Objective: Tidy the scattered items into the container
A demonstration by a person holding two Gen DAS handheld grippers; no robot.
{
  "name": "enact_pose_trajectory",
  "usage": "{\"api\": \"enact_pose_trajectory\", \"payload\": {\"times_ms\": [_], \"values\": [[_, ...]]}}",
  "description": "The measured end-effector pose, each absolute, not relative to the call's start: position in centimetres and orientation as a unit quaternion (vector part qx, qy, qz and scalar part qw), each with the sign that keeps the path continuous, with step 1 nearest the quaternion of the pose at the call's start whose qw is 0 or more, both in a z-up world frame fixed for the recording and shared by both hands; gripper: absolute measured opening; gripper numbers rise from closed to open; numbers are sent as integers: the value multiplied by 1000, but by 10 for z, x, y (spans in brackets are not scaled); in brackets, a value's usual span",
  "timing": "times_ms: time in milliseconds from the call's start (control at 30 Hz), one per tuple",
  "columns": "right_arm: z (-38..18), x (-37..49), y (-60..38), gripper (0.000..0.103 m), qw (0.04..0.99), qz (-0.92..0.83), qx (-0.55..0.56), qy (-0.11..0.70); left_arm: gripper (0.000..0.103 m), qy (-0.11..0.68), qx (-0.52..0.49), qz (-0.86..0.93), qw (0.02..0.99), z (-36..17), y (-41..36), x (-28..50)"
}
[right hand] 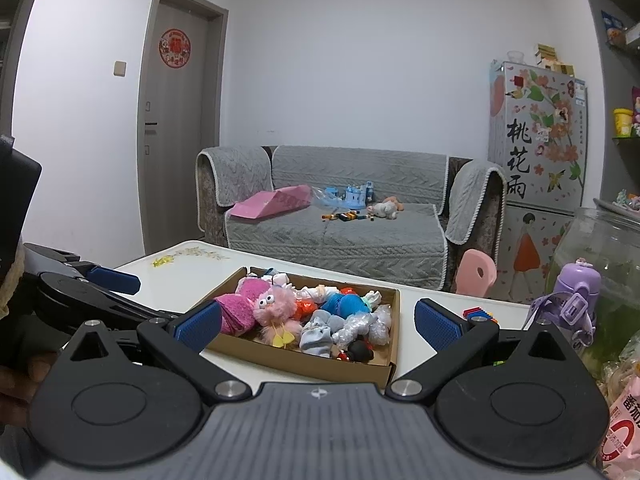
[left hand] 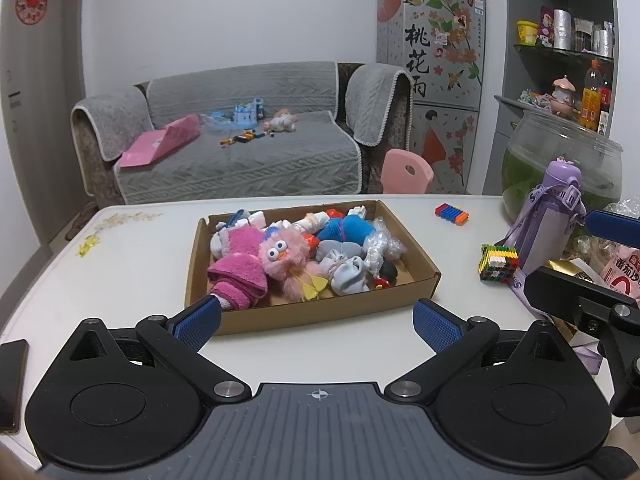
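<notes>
Left gripper (left hand: 316,322): I have its fingers spread apart, holding nothing, just short of the cardboard box (left hand: 320,312).
Right gripper (right hand: 318,326): fingers likewise apart and empty, facing the box from its right corner.
Box: mid-worktop (left hand: 132,264), already full of soft toys, the pink fuzzy doll (left hand: 286,258) on top.
Still out: 2 brick pieces on the worktop, the striped brick bar (left hand: 452,213) behind the box and the green-black brick block (left hand: 499,263) near the purple bottle (left hand: 550,216).
Handling: I judge both rigid, light, slightly slick; I'd pinch across the flat sides.
Writing: fridge (left hand: 432,60) reads 桃花雨; pink packet (left hand: 622,276) reads 番茄.
</notes>
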State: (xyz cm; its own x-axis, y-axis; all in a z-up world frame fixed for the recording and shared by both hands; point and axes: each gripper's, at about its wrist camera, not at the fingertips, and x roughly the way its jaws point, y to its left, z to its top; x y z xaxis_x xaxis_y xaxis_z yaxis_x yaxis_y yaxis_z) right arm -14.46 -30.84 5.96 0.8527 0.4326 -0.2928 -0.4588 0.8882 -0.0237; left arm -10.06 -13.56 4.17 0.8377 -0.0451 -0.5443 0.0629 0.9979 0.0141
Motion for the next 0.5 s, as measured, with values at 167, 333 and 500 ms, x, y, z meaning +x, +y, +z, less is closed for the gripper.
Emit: {"api": "enact_pose_trajectory", "payload": {"times_ms": [167,333,500], "values": [[61,-144,-307,102,961,233,-48,142,103,285,14,-29,958,42,-135,-101],[62,-145,-307,102,960,236,-50,141,103,284,13,-30,958,42,-134,-102],[63,-145,-307,102,960,237,-50,142,103,284,14,-30,958,42,-133,-103]]}}
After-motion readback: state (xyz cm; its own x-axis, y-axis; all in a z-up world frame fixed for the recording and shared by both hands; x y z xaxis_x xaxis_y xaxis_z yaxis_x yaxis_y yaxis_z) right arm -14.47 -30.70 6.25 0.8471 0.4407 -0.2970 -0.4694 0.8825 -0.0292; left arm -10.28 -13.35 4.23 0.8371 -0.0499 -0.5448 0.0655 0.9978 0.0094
